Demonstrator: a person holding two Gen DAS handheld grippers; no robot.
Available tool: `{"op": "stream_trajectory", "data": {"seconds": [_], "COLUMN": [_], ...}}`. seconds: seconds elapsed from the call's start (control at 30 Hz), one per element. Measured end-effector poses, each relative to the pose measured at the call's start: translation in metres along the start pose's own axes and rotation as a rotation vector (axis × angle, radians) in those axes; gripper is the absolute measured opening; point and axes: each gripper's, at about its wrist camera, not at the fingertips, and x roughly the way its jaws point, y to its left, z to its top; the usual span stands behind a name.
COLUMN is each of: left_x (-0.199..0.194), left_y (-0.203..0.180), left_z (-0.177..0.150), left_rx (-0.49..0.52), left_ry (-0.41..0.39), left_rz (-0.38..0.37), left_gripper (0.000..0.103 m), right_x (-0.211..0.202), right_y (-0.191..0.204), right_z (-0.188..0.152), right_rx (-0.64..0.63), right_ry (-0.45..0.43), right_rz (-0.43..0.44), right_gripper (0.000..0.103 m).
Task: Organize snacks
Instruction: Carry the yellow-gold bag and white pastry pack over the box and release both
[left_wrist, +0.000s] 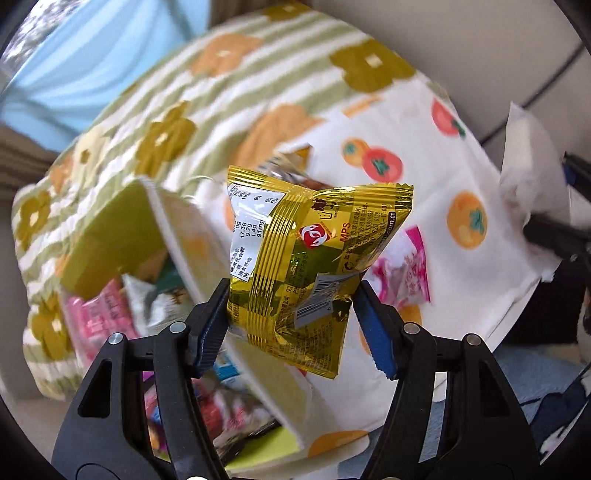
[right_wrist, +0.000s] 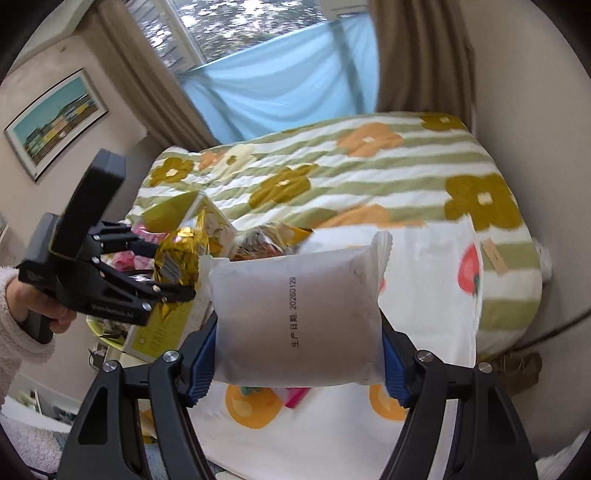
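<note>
Your left gripper (left_wrist: 291, 317) is pinching the gold snack packet (left_wrist: 310, 254) by its lower part, blue pads (left_wrist: 376, 332) pressing both side edges. The packet hangs in the air above the bed, long axis running away from the camera along the fingers, back side with nutrition panel and barcode facing the lens, crimped top seal at the far end, tilted a bit to the right. From the right wrist view the same gold packet (right_wrist: 181, 254) sits in the left gripper (right_wrist: 173, 288), over the yellow-green box (left_wrist: 122, 236), whose flap stands open; your left hand (right_wrist: 55, 314), in a fuzzy white sleeve (right_wrist: 14, 332), holds the handle. More snacks lie in the box, pink wrappers (left_wrist: 99, 317) among them, blurred. Your right gripper (right_wrist: 299, 354) is clamped on a white snack pouch (right_wrist: 299, 314), pads on its left and right edges. The pouch is upright in the view, long axis roughly along the fingers, serrated seal at the far top, printed date line running vertically down its face. It's held clear above the white fruit-print cloth (right_wrist: 424, 288), which lies on the striped flower blanket (right_wrist: 369, 166). One pink packet (left_wrist: 402, 269) lies loose on the cloth near the gold one; another gold wrapper (right_wrist: 273, 236) lies just beside the box.
</note>
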Motion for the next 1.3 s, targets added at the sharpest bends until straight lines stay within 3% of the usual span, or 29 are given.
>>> {"op": "stream_trajectory", "data": {"seconds": [0.07, 0.23, 0.33, 0.53, 0.77, 0.87, 0.93, 1.13, 1.3], "left_x": [-0.010, -0.041, -0.039, -0.015, 0.012, 0.023, 0.026, 0.016, 0.015], "left_y": [0.028, 0.091, 0.141, 0.209, 0.263, 0.276, 0.281, 0.305, 0.311], "left_z": [0.009, -0.014, -0.024, -0.035, -0.028, -0.023, -0.023, -0.055, -0.088], "left_rx": [-0.060, -0.219, -0.296, -0.373, -0.365, -0.347, -0.335, -0.430, -0.525], "left_ry": [-0.031, -0.083, -0.093, -0.096, -0.077, -0.061, -0.071, -0.194, -0.234], "left_rz": [0.025, 0.077, 0.098, 0.093, 0.018, -0.045, -0.068, -0.141, -0.113], "left_gripper": [0.063, 0.063, 0.063, 0.063, 0.063, 0.069, 0.101, 0.103, 0.103], "right_x": [0.000, 0.009, 0.023, 0.072, 0.125, 0.140, 0.146, 0.160, 0.176], "right_y": [0.015, 0.068, 0.102, 0.164, 0.217, 0.223, 0.222, 0.222, 0.235], "right_z": [0.015, 0.049, 0.066, 0.088, 0.099, 0.101, 0.101, 0.100, 0.098], "right_rx": [-0.056, -0.189, -0.225, -0.221, -0.192, -0.160, -0.125, -0.075, -0.117], "right_ry": [-0.007, -0.024, -0.031, -0.007, 0.035, 0.046, 0.052, 0.074, 0.097], "right_rz": [0.028, 0.092, 0.138, 0.199, 0.169, 0.129, 0.108, 0.055, 0.030], "right_gripper": [0.070, 0.070, 0.070, 0.070, 0.070, 0.070, 0.070, 0.070, 0.070]}}
